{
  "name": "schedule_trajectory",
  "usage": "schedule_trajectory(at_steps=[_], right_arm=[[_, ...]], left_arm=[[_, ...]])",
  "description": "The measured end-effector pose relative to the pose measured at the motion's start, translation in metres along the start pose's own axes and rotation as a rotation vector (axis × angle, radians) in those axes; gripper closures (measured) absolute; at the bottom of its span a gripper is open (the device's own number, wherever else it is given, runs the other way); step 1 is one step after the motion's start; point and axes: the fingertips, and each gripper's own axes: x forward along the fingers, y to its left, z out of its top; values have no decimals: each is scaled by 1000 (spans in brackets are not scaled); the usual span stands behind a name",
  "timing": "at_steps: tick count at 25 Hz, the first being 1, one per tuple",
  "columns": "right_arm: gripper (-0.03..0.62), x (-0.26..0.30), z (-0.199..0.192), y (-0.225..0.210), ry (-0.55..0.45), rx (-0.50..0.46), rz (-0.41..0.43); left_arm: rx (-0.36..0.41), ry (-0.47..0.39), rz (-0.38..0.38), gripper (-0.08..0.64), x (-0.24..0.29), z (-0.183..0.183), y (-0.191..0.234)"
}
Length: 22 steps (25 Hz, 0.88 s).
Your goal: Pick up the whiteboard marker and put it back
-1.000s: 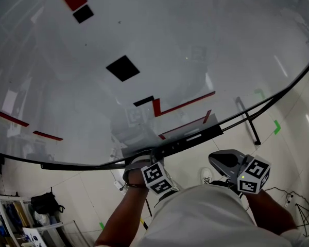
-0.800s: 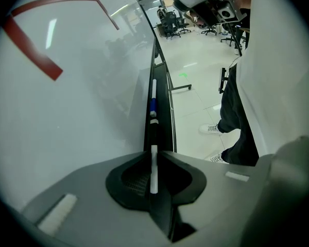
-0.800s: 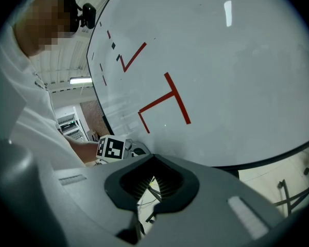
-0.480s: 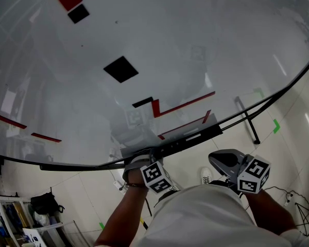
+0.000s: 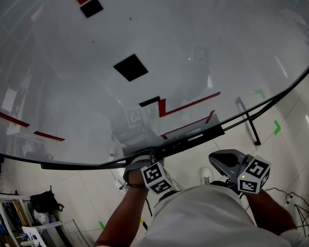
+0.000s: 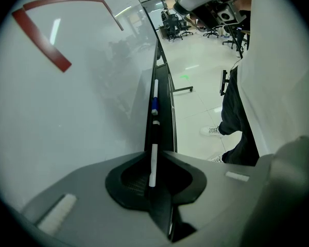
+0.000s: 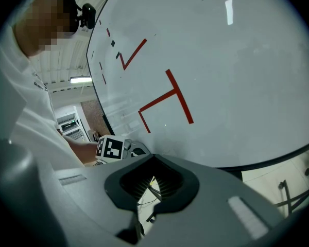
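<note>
In the head view we see the left tool (image 5: pixel 138 161) down at the black tray (image 5: pixel 195 138) under the whiteboard (image 5: pixel 206 45). The right tool (image 5: pixel 224 161) hangs off the tray's near side, above the floor.

In the left gripper view our tool's jaws are closed on the whiteboard marker (image 6: pixel 153 163), which lies lengthwise along the tray. A blue-capped marker (image 6: pixel 154 105) rests farther along the tray.

In the right gripper view the jaws are drawn almost together, gripping nothing, and face the whiteboard above the tray.
</note>
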Motion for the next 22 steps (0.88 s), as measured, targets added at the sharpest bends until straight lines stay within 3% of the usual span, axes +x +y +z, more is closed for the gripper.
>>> schedule_trajectory(at_steps=[16,22], right_arm=[[591,8,1,4,11,-10,23],[591,13,1,8,26,-19,41]], left_arm=[[-108,-77,15,543,-16,7,2],[-315,-251,-25,543,-36,24,5]])
